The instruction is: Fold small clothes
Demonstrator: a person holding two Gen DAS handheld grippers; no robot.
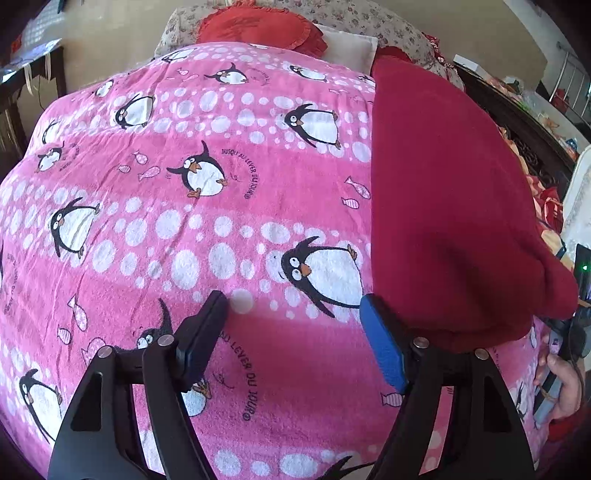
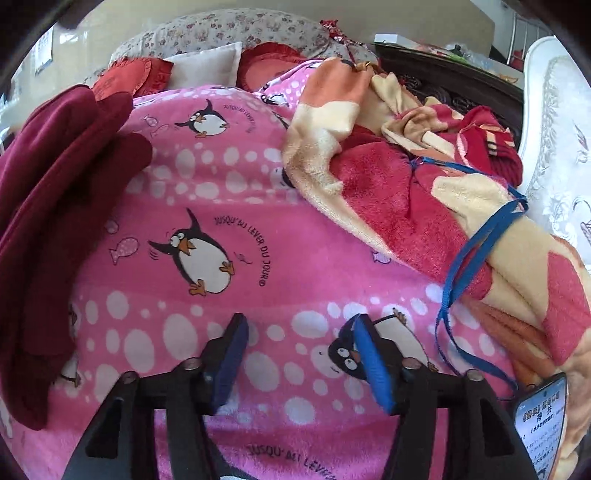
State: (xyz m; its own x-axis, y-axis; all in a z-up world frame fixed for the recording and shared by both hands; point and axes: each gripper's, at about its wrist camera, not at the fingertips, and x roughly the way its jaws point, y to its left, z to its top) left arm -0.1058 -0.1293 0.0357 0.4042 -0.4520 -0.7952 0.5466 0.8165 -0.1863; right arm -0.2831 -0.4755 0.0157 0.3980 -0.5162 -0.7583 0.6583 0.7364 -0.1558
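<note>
A dark red garment (image 1: 450,206) lies in a long folded strip on the pink penguin blanket (image 1: 184,229), at the right of the left wrist view. My left gripper (image 1: 295,310) is open and empty, low over the blanket just left of the garment's near end. In the right wrist view the same garment (image 2: 55,229) lies along the left side. My right gripper (image 2: 299,328) is open and empty over the pink blanket (image 2: 207,184), to the right of the garment.
A bunched orange, cream and red blanket (image 2: 424,192) with a blue lanyard (image 2: 476,243) and a card (image 2: 543,417) lies at right. Red and floral pillows (image 1: 258,29) sit at the bed's head. A dark carved bed rail (image 2: 443,81) runs along the right.
</note>
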